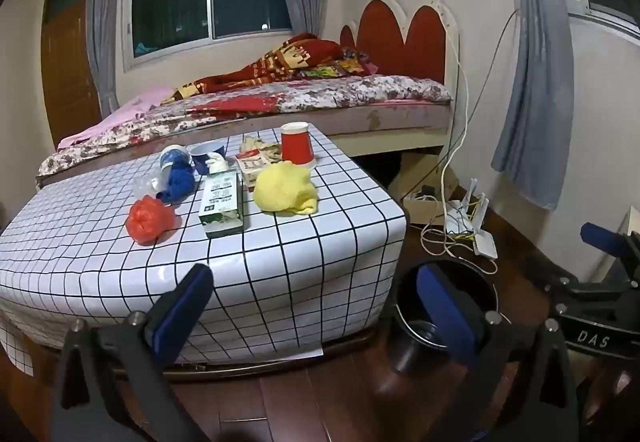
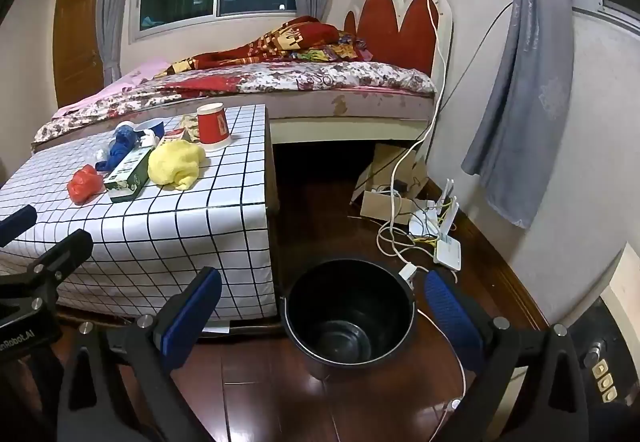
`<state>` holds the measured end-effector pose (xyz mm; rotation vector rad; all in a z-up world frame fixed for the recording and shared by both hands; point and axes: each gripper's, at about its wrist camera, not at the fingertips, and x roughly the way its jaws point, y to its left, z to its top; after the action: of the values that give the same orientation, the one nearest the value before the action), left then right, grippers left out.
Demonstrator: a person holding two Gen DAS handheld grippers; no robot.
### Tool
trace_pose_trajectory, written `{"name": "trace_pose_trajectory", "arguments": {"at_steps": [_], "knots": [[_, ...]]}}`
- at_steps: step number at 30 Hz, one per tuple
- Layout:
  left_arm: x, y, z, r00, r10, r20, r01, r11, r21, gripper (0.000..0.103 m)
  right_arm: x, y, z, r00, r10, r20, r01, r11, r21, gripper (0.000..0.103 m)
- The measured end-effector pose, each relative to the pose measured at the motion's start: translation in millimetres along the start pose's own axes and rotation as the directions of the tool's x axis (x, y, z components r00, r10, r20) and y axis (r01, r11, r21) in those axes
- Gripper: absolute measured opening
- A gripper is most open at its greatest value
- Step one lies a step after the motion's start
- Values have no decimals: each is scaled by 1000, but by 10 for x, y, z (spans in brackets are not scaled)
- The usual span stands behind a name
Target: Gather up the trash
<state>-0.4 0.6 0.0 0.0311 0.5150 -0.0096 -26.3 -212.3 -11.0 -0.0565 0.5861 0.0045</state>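
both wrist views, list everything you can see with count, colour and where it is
table: 1, white cloth with black grid, before the bed
red bag: 1, crumpled, table's near left
milk carton: 1, green and white, lying mid table
yellow cloth: 1, bunched, right of the carton
blue bag: 1, crumpled, behind the red bag
red cup: 1, upside down, table's far right
bucket: 1, black, empty, on the floor right of the table
bed: 1, floral sheet, red headboard
routers: 2, white, on the floor by the wall
left gripper: 1, blue pads, open
right gripper: 1, blue pads, open
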Motion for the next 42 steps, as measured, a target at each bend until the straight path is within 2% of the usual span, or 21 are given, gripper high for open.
{"name": "trace_pose_trajectory", "arguments": {"at_steps": [42], "knots": [[29, -9, -64, 1000, 3, -23, -3, 1000, -7, 102, 14, 37, 27, 1000, -8, -3, 8, 1000, -19, 102]]}}
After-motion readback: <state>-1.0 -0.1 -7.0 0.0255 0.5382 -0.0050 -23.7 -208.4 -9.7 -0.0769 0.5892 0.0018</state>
